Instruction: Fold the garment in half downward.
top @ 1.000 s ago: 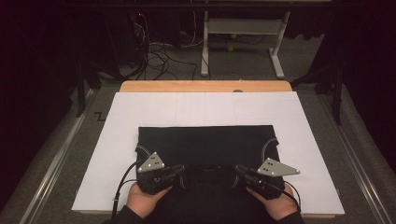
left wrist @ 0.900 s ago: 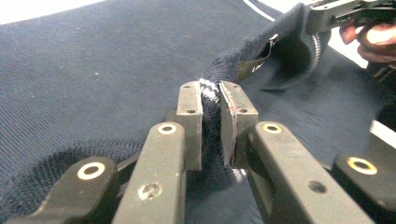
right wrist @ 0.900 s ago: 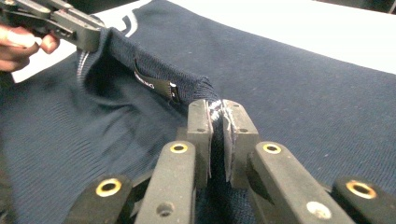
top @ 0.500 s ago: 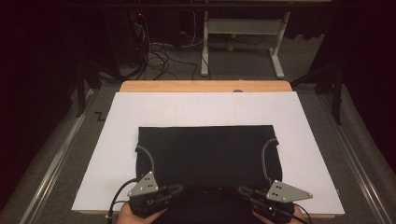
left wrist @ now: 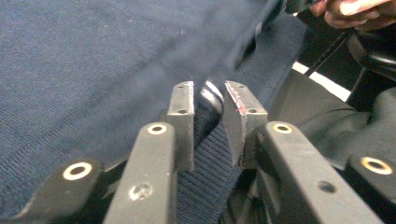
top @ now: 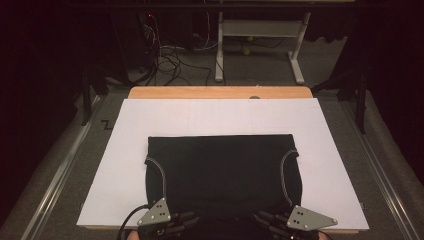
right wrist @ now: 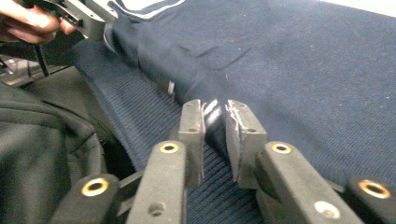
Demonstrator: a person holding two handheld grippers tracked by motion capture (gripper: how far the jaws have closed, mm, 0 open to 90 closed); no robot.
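Your two grippers have dropped back to the near edge of the counter (top: pixel 100 200) since a second ago, when they sat farther up over the dark garment (top: pixel 220 165); the garment's near part, then under your hands, now lies drawn toward you, and its far hem stays flat and straight on the white sheet (top: pixel 220 115). The left gripper (top: pixel 172 225) and the right gripper (top: pixel 270 225) sit at the garment's near edge, well apart, grey plates up. In the left gripper view, your left fingers (left wrist: pixel 182 112) are clamped on a ribbed fold of the navy knit (left wrist: pixel 93 56), which rises between them. In the right gripper view, your right fingers (right wrist: pixel 243 126) likewise pinch the ribbed edge of the cloth (right wrist: pixel 303 60), white trim caught between them.
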